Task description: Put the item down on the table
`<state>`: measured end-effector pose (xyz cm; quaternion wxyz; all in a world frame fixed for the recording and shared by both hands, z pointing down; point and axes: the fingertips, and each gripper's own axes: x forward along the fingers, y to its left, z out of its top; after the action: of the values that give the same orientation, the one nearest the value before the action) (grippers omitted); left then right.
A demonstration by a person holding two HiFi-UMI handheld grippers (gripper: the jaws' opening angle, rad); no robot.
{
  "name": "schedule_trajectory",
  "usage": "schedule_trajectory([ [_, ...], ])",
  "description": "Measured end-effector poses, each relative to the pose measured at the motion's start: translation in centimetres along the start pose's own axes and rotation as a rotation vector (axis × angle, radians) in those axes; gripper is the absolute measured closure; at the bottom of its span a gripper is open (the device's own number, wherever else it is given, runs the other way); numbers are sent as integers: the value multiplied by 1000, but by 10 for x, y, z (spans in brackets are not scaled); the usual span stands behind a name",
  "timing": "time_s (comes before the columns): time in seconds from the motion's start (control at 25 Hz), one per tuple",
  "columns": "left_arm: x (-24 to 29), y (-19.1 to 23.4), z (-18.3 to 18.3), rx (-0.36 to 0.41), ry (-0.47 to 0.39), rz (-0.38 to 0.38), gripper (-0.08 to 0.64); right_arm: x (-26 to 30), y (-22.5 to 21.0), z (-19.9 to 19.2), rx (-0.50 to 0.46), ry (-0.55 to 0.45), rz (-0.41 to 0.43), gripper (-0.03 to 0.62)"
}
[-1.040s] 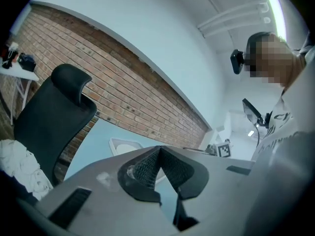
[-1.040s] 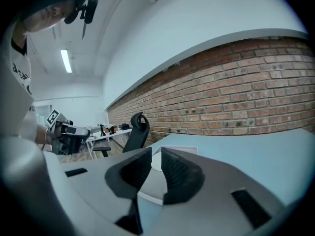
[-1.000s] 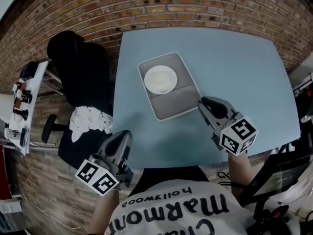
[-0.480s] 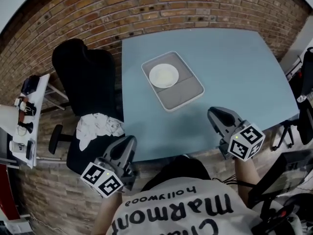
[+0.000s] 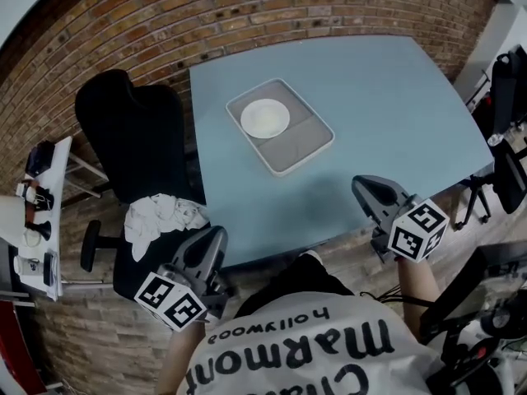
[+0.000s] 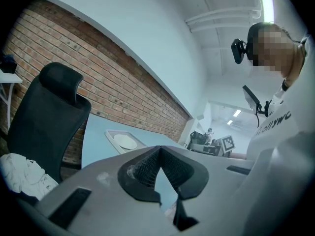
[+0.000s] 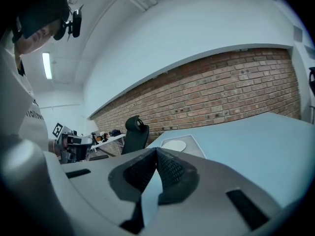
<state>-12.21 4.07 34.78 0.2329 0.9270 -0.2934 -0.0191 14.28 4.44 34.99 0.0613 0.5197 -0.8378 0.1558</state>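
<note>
Grey rectangular tray (image 5: 298, 145) carrying a round white plate (image 5: 265, 118) sits flat on the pale blue bench (image 5: 387, 97), well ahead of the left gripper (image 5: 212, 239) and right gripper (image 5: 364, 188), both closed on nothing, suggesting the set-down is done.

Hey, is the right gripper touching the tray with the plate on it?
Apart. The head view shows a stretch of bare table between the right gripper and the tray; its jaws are shut on nothing.
</note>
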Motion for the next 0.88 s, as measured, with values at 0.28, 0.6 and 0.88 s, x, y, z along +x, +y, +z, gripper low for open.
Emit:
schedule_trajectory([
  [0.28, -3, 5, 2, 7, 5, -17, 554, 10, 12, -4, -18, 18, -2, 583],
  [0.6, 0, 15, 7, 9, -3, -16, 554, 21, 6, 2, -24, 18, -13, 583],
  [0.88, 8, 24, 14, 9, -12, -13, 554, 34, -4, 4, -23, 20, -17, 583],
])
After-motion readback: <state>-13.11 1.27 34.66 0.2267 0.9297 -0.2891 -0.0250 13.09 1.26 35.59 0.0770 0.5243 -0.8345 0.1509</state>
